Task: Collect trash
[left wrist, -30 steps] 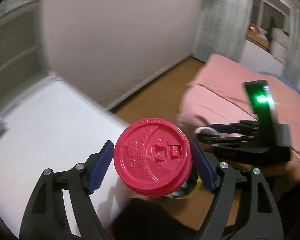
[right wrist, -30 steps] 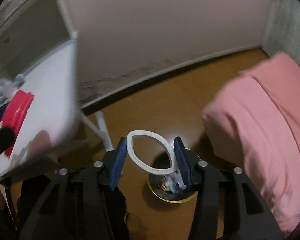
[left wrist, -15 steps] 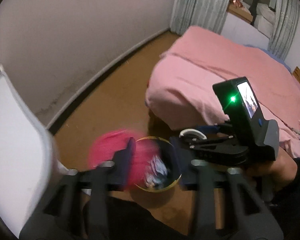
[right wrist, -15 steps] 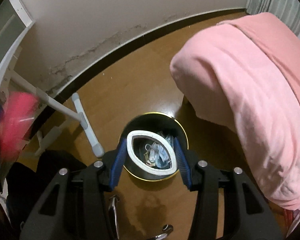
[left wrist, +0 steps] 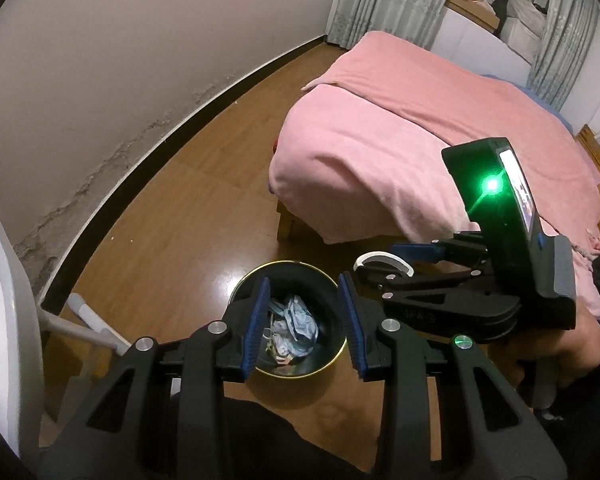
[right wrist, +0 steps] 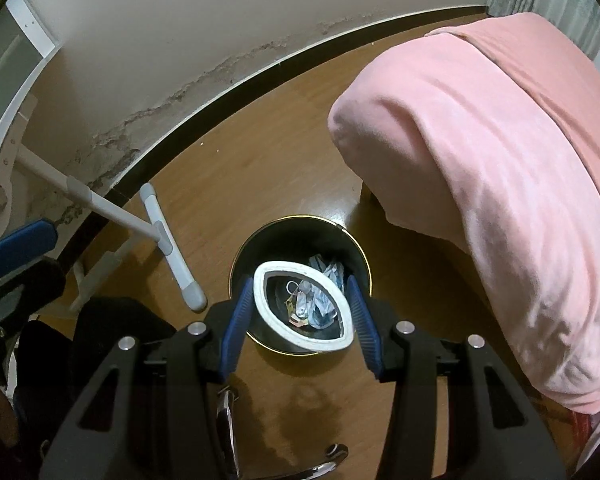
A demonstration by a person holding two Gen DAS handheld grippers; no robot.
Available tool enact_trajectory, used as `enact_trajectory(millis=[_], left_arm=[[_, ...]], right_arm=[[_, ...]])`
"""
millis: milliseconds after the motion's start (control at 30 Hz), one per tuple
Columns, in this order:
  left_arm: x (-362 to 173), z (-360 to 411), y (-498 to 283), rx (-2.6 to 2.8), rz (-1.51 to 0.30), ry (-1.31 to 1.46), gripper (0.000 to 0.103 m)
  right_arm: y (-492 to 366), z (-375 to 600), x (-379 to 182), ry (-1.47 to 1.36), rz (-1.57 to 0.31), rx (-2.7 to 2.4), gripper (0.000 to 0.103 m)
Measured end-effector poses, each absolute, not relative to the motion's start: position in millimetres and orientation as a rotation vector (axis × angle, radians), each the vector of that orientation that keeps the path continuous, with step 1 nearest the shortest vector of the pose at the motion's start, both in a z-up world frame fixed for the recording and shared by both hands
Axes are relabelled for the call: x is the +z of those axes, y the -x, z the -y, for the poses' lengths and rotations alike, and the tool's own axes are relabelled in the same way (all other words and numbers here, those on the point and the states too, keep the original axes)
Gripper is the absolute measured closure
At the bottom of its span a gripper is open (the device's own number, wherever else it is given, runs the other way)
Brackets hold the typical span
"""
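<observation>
A black trash bin with a gold rim stands on the wooden floor, and crumpled blue and white trash lies inside it. My left gripper hangs right above the bin, open, with nothing between its blue pads. No red-lidded cup shows in either view. My right gripper is shut on a white ring squeezed into an oval, held over the bin. In the left wrist view the right gripper and the ring sit just right of the bin. One left finger pad shows at the left edge.
A bed under a pink blanket stands close to the right of the bin. White table legs and the white table edge lie to the left. A wall with dark skirting runs behind. A person's hand holds the right gripper.
My left gripper swung from over the white table to above the bin. The red-lidded cup left its jaws and they narrowed. My right gripper sank toward the bin, still holding the ring.
</observation>
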State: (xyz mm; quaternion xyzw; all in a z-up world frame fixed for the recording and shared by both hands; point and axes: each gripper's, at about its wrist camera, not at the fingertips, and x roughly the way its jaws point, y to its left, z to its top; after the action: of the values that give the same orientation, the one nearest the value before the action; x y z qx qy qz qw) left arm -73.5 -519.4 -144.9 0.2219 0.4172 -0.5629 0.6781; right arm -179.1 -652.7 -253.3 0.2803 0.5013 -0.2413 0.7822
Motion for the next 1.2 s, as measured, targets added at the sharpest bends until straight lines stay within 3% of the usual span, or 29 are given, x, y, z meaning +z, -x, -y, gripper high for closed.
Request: enact_trajectory(millis=[167,267,367,433,633,900,1200], left_arm=[[-146,523,75,-1.259,-0.946,-0.494,0.068],[-148,526,77,-1.258,-0.950,-0.504,0.067],[-148,526,79,-1.253,-0.944,-0.511,0.051],[-148,527,80,-1.249,-0.939,-0.512,0.032],[-147,527,84,-1.263,-0.939,-0.506,0.013],[-134,520,88,-1.247,-0.914,-0.505,0.011],[-80,467,82,-1.196,-0.816,-0.454,0.010]], right_arm=[[177,653,-256,-0.617,-1.086,-0.505,0.055],[175,653,-257,-0.620,-1.081,-0.504,0.035],[175,655,-255,-0.621,-1.069,-0.515,0.033],[178,657,-253,-0.630,-1.056,-0.531,0.033],[187,668,-245,-0.656,-1.015,-0.575,0.033],[187,666,-236,-0.643,-0.996,-0.585,0.032],[180,649,-190,-0.583,-0.925,-0.590,0.032]])
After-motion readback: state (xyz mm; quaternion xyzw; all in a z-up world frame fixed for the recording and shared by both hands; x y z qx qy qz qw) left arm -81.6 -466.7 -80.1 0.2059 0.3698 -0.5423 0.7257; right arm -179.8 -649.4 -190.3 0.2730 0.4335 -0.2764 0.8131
